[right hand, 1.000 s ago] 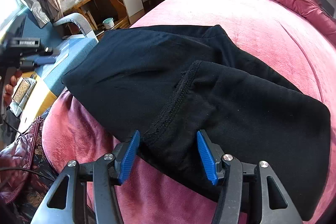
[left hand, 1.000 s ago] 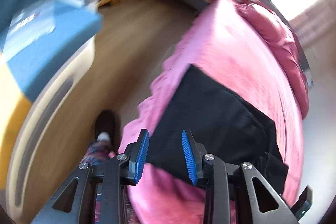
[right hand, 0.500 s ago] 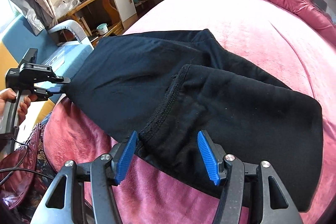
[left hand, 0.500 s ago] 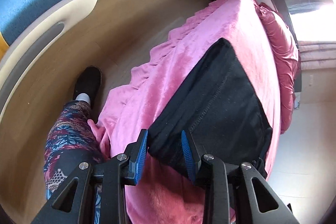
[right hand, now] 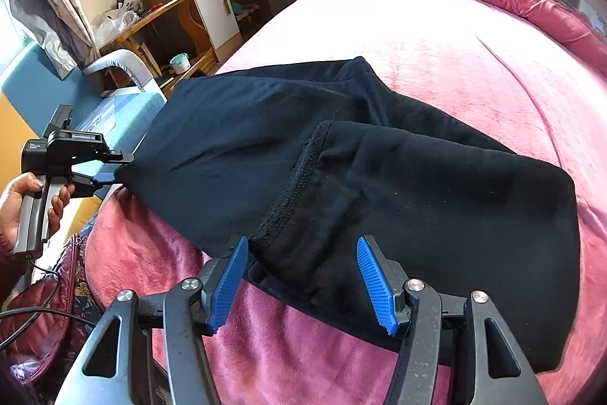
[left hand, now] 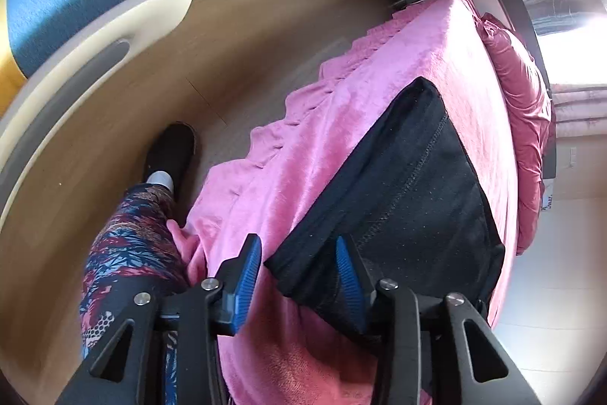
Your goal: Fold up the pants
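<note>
Pants (right hand: 379, 177) corner between right hand-held gripper (right hand: 303, 276) fingers

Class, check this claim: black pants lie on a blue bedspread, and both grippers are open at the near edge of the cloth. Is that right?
Not quite. The bedspread is pink, not blue, as the right wrist view shows. The black pants do lie on it, with the left gripper and right gripper open at the cloth's edge.

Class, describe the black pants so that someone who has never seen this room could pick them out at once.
Find the large bed under its pink plush cover. Near its closer edge lie the black pants, partly folded, with a stitched seam showing. They are the only dark garment on the pink, and both open hand-held grippers, left and right, straddle their edge.
</note>
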Tool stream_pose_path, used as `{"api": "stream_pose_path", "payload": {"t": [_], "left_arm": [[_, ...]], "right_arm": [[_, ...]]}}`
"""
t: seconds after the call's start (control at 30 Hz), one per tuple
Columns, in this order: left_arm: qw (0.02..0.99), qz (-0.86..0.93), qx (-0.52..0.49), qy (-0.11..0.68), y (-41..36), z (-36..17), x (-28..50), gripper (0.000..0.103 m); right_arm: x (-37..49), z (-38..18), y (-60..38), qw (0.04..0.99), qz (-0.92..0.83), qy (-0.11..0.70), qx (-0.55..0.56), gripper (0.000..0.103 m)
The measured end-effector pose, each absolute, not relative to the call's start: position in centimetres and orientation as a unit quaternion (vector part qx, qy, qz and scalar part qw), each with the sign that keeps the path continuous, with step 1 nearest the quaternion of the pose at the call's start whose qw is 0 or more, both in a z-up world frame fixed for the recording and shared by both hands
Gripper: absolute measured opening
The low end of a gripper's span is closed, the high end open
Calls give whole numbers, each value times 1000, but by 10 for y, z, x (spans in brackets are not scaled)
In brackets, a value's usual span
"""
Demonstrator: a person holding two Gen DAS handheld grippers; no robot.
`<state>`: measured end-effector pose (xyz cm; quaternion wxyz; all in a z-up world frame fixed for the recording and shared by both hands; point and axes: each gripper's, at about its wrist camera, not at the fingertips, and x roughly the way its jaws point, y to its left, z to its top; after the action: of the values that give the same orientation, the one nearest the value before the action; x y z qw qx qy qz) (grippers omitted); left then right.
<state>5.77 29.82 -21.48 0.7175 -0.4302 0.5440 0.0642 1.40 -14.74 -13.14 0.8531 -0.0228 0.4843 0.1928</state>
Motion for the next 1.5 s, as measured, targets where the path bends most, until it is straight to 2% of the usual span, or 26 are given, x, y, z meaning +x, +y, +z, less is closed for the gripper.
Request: {"api": "stream_pose_path", "payload": {"t": [0.17, 0.4, 0.53, 0.7, 0.9, 1.0, 1.1, 1.37, 1.5], "left_arm": [[717, 70, -430, 545, 297, -215, 54, 45], [721, 50, -434, 538, 290, -217, 57, 40], [735, 43, -436, 518, 288, -209, 58, 13], [792, -22, -409, 452, 270, -150, 60, 11], [839, -201, -317, 393, 182, -72, 70, 11], [839, -270, -265, 391, 131, -59, 71, 11], [833, -312, -220, 400, 90, -60, 70, 11], [823, -351, -163, 416, 44, -71, 61, 11], [828, -354, -138, 413, 33, -69, 58, 11]], "right_arm": [[13, -130, -149, 855, 189, 482, -19, 61], [14, -130, -152, 855, 183, 485, -15, 61], [13, -128, -154, 857, 175, 484, -17, 61], [20, -124, -165, 854, 173, 490, 8, 61], [49, -101, -183, 827, 252, 487, 127, 61], [73, -84, -183, 798, 312, 479, 188, 72], [95, -72, -179, 781, 346, 473, 214, 77], [148, -59, -114, 744, 394, 532, 92, 79], [163, -70, -80, 723, 392, 569, 31, 80]]}}
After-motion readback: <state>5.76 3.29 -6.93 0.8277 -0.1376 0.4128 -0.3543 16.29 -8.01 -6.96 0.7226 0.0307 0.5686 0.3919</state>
